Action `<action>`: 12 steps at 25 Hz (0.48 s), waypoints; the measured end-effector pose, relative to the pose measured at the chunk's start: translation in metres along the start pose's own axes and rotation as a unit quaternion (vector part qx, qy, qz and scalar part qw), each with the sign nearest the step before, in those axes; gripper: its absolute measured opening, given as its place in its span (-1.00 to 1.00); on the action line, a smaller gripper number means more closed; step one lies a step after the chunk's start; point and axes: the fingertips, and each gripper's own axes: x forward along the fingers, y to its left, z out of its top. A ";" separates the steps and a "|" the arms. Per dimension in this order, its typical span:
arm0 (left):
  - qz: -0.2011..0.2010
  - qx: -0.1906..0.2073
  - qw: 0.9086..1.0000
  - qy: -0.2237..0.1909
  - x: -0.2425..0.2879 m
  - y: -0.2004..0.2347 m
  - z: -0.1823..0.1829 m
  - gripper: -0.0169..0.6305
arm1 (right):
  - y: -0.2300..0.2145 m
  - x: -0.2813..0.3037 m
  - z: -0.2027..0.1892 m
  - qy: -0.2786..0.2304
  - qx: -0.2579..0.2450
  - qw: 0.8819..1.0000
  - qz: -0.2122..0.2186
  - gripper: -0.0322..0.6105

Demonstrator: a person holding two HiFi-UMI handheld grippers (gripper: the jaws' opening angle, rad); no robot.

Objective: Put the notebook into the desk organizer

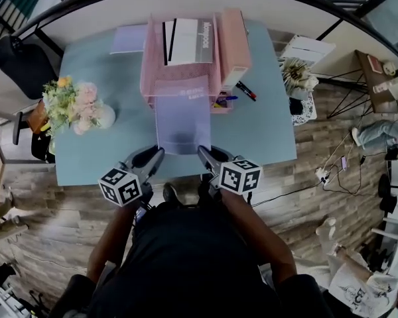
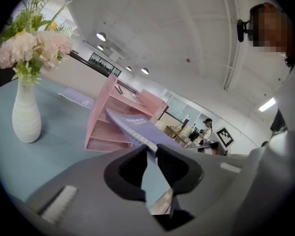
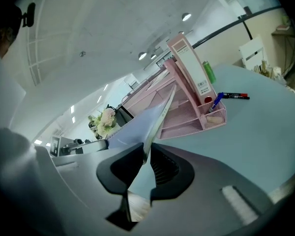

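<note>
A lavender notebook (image 1: 182, 114) hangs above the blue table, its far edge reaching into the pink desk organizer (image 1: 186, 58). My left gripper (image 1: 160, 153) is shut on its near left corner, and my right gripper (image 1: 200, 151) is shut on its near right corner. In the left gripper view the notebook (image 2: 137, 128) runs from the jaws toward the organizer (image 2: 108, 117). The right gripper view shows the notebook (image 3: 137, 124) edge-on between the pads, slanting up to the organizer (image 3: 187, 102).
A white vase of flowers (image 1: 76, 106) stands at the table's left. Another lavender notebook (image 1: 129, 38) lies at the back left. Pens (image 1: 244, 90) sit by the organizer's right side, which holds a pink binder (image 1: 233, 45) and papers (image 1: 186, 42). The table's near edge (image 1: 176, 171) is under both grippers.
</note>
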 end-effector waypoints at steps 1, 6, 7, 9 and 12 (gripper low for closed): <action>0.001 -0.003 1.000 0.001 0.003 0.003 0.000 -0.56 | -0.003 0.002 0.002 -0.001 0.008 1.000 0.000 -0.76; 0.006 -0.016 1.000 0.007 0.019 0.014 0.001 -0.56 | -0.019 0.013 0.012 -0.004 0.037 0.999 -0.002 -0.78; 0.008 -0.019 1.000 0.007 0.022 0.017 0.002 -0.56 | -0.022 0.015 0.014 -0.005 0.042 0.999 -0.002 -0.78; 0.010 -0.026 1.000 0.007 0.028 0.021 0.004 -0.56 | -0.029 0.018 0.020 -0.007 0.052 0.999 -0.002 -0.79; 0.014 -0.037 0.999 0.006 0.037 0.029 0.006 -0.56 | -0.037 0.024 0.029 -0.011 0.067 0.998 -0.002 -0.79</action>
